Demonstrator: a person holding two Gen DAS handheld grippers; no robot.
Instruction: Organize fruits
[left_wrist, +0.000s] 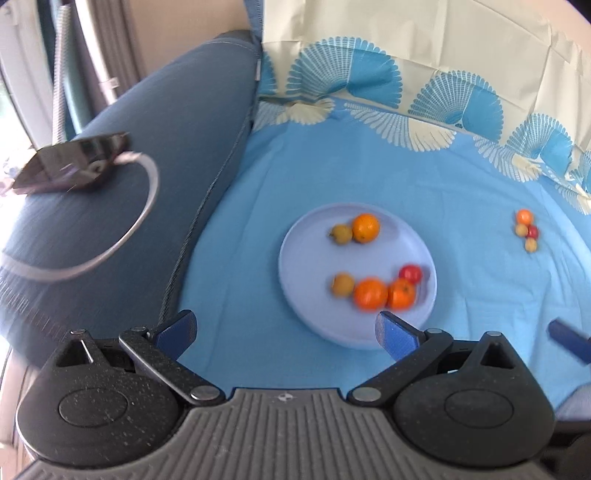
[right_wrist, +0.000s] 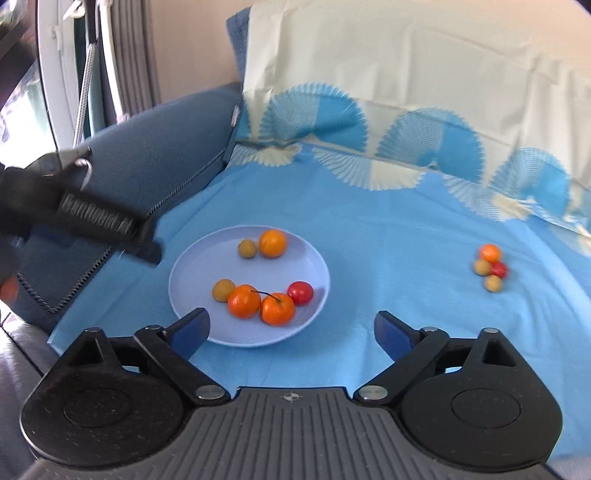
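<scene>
Left gripper (left_wrist: 286, 332): jaws spread wide with nothing between them, at the bottom of the left wrist view, over the near rim of the plate.
Right gripper (right_wrist: 291, 332): jaws likewise wide apart and empty, low in the right wrist view; its left finger (right_wrist: 190, 332) overlaps the plate's near edge in the picture.
Plate (right_wrist: 195, 266): pale lilac, round, lying flat on the blue cloth (right_wrist: 369, 240), left of centre in the right wrist view.
Fruit on plate: an orange (right_wrist: 272, 243) touching a small yellowish fruit (right_wrist: 247, 248) at the far side; nearer, two oranges (right_wrist: 243, 301) side by side, a yellowish one (right_wrist: 223, 290) at their left and a red one (right_wrist: 300, 292) at their right.
Loose fruit (right_wrist: 490, 267): a small cluster of four on the cloth, right of the frame, well apart from the plate; one orange, one red, two pale, though blur makes their kinds uncertain.
Cushion (left_wrist: 110, 206): dark blue, upper left.
</scene>
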